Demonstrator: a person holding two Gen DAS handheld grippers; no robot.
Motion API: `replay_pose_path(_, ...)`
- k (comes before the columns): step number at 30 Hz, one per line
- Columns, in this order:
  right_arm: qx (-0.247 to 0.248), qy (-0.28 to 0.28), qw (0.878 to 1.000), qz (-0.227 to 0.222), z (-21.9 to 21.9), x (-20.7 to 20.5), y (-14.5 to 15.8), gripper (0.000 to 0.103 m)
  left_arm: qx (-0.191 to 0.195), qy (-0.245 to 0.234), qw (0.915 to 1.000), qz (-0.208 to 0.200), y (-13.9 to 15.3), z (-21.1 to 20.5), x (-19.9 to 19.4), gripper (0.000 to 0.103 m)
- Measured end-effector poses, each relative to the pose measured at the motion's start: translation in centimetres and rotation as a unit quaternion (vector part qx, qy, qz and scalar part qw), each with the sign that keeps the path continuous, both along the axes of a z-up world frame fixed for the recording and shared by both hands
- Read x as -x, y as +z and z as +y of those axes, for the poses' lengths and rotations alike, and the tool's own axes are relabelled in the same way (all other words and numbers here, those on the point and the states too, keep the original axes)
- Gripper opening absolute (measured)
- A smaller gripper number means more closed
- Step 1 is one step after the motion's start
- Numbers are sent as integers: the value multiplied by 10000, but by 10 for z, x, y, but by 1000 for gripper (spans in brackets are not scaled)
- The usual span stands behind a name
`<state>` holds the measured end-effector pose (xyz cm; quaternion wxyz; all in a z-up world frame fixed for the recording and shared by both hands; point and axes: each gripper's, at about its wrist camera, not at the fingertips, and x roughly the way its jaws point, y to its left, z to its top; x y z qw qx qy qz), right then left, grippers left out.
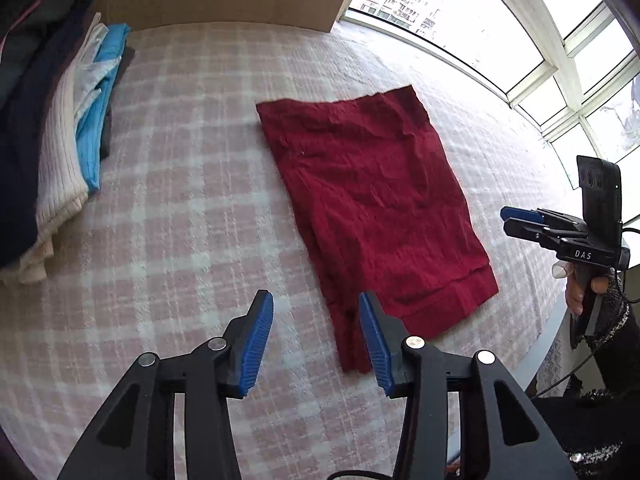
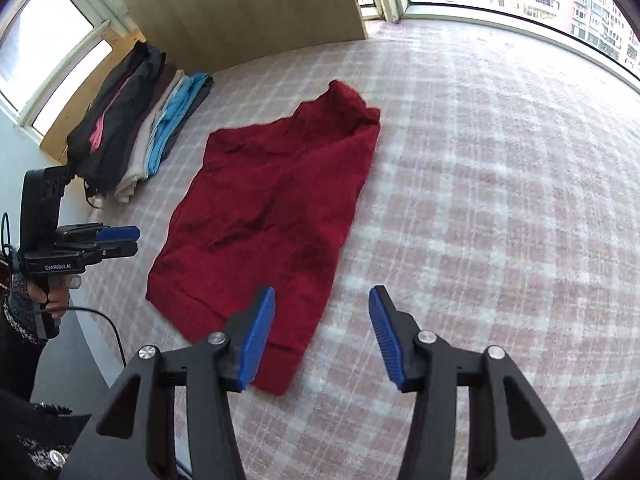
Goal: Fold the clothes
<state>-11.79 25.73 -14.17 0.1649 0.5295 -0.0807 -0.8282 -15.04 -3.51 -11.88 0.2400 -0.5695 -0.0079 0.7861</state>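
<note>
the red garment (image 1: 372,200) lay flat on the pink plaid bed cover (image 1: 192,208), already narrowed into a long strip, its ribbed hem nearest us and its far end pointing toward the window (image 1: 532,52). our left claw (image 1: 316,340) hovered over the hem's left corner with its blue pads (image 1: 256,344) spread apart and gripping nothing; our right claw (image 2: 322,336) hung just right of the hem's other corner, likewise parted and empty. we judged the next fold to be hem toward the far end. the risk, as we saw it, was that the knit was layered and wrinkled: a shallow pinch at the hem could take only the top layer and pull the strip open, and uneven lifts would skew the fold. the stack of folded clothes (image 1: 72,152) sat well to the garment's left, clear of our path. right of the garment and beyond it the cover was bare up to the window sill; the bed's near edge ran close below the hem.
</note>
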Motion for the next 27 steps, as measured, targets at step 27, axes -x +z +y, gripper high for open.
replay_pose_path(27,-61,992,9947,244,-36,151,-44,46,793,-946,9917,357,-35,52,112,43)
